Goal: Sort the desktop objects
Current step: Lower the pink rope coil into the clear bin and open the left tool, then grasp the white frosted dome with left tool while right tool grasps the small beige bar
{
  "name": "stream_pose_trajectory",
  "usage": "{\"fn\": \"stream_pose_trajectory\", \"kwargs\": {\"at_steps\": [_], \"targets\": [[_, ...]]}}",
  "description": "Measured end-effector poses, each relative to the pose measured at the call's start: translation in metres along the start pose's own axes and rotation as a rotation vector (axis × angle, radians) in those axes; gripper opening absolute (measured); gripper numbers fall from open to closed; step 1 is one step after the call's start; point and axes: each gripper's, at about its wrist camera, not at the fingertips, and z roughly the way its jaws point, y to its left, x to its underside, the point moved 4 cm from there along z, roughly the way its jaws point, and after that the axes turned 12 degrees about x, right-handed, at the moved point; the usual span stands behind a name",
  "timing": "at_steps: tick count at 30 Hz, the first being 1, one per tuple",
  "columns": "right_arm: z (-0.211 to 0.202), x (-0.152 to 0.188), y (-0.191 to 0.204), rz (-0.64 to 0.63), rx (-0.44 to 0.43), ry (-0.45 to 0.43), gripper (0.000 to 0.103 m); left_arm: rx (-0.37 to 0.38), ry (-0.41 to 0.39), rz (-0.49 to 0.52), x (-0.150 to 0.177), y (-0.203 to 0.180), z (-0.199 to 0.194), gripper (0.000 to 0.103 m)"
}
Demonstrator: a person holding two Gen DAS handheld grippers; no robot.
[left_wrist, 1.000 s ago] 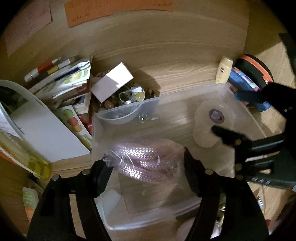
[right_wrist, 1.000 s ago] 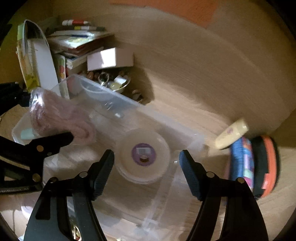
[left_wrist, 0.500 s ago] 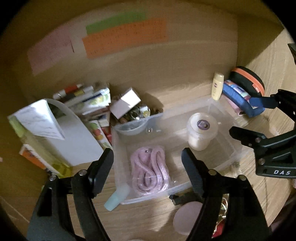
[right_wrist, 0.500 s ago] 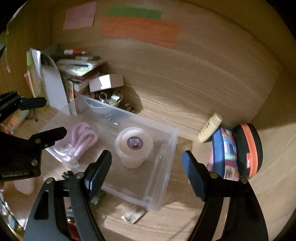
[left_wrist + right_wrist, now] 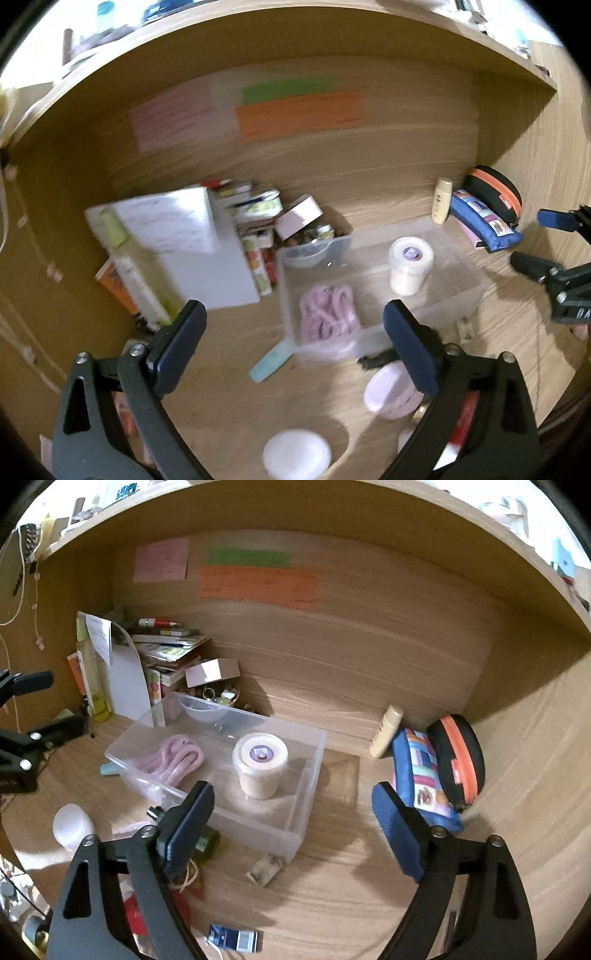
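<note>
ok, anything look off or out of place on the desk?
The cream tube leans tilted against the blue pouch rather than standing. A small packet lies loose beside the clear bin. Nothing looks spilled or broken.

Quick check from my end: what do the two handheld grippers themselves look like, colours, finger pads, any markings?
Both match. The left gripper and right gripper have black, angular frames with triangular cut-outs and silver screws at the joints. Each finger ends in a dark blue, ribbed rectangular pad. White lettering, partly cut off, shows on the right gripper's body in the left wrist view. No cables or sleeves are visible.
</note>
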Motion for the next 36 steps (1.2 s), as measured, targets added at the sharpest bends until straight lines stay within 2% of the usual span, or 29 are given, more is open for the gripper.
{"fn": "stream_pose_trajectory", "kwargs": {"at_steps": [7,12,18,24,30,32,36], "targets": [[0.005,0.024,-0.013,0.048,-0.007,0.055,0.088,-0.034,0.091,-0.067,0.05,0.023,-0.001,0.098],[0.028,0.051,-0.011,0.073,-0.033,0.145,0.088,-0.024,0.167,-0.105,0.089,0.025,0.008,0.098],[0.059,0.084,0.007,0.058,-0.039,0.244,0.088,0.006,0.219,-0.124,0.121,0.019,0.019,0.098],[0.084,0.098,0.021,0.056,-0.049,0.319,0.084,0.058,0.273,-0.159,0.139,0.02,0.035,0.098],[0.103,0.102,0.029,0.062,-0.06,0.389,0.067,0.058,0.286,-0.155,0.144,0.023,0.048,0.098],[0.106,0.102,0.032,0.061,-0.058,0.389,0.061,0.042,0.274,-0.165,0.144,0.026,0.05,0.098],[0.106,0.1,0.037,0.047,-0.043,0.38,0.061,0.064,0.275,-0.186,0.144,0.03,0.054,0.093]]}}
